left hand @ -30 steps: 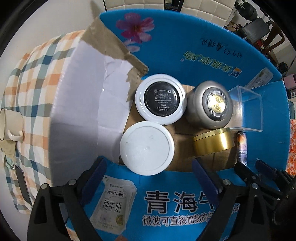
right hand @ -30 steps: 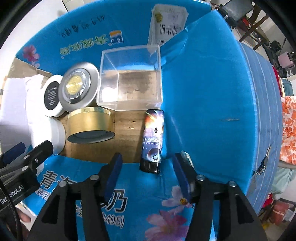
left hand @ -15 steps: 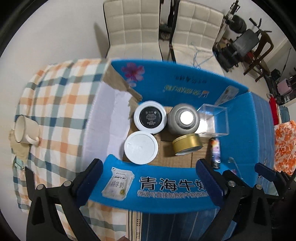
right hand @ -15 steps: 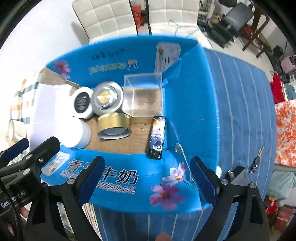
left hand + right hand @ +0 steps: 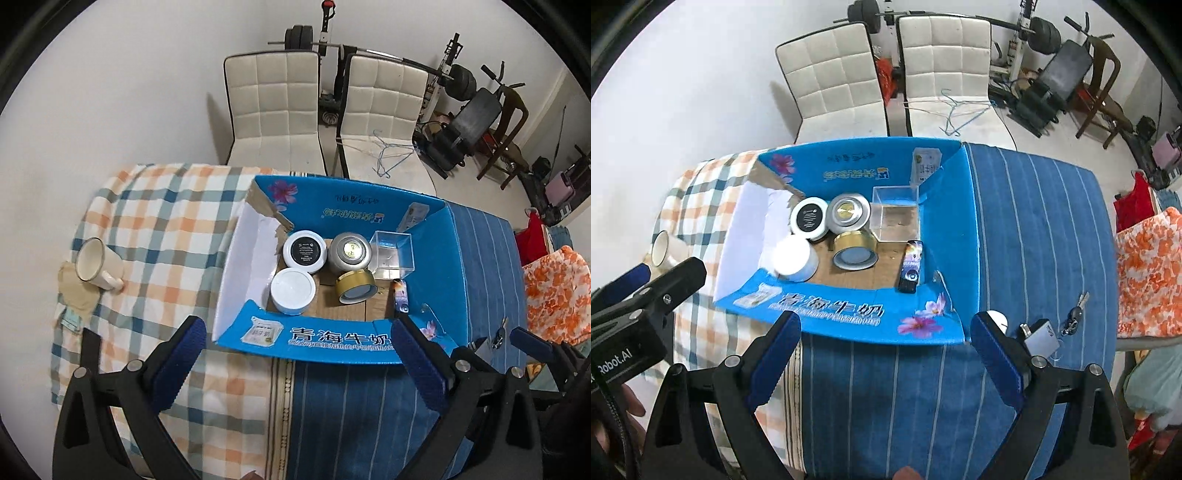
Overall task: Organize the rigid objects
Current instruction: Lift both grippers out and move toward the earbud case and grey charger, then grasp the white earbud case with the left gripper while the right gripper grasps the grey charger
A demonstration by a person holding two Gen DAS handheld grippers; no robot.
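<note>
The blue carton sits ahead of and below both claws, its flaps folded outward, and the rigid objects are gathered on its cardboard floor: a white jar nearest the left claw's side, a black-topped white jar just beyond it, a silver round tin beside that, a gold tin tipped on its side in front of the silver one, a clear plastic box toward the far right corner, and a slim dark tube lying along the right wall with its long axis running away from the claws. The left gripper is spread wide and holds nothing; the right gripper is likewise wide apart and empty, both hanging above the near edge of the table, well apart from the carton's contents. Everything that reads as a task item appears to be inside already, so the sorting looks close to finished. Outside the carton, ahead and to the right of the right claw, lie a set of keys and a small silver card holder on the blue striped cloth; the right hand is plainly the nearer one to them. A mug lies on the checked cloth, far to the left claw's left.
</note>
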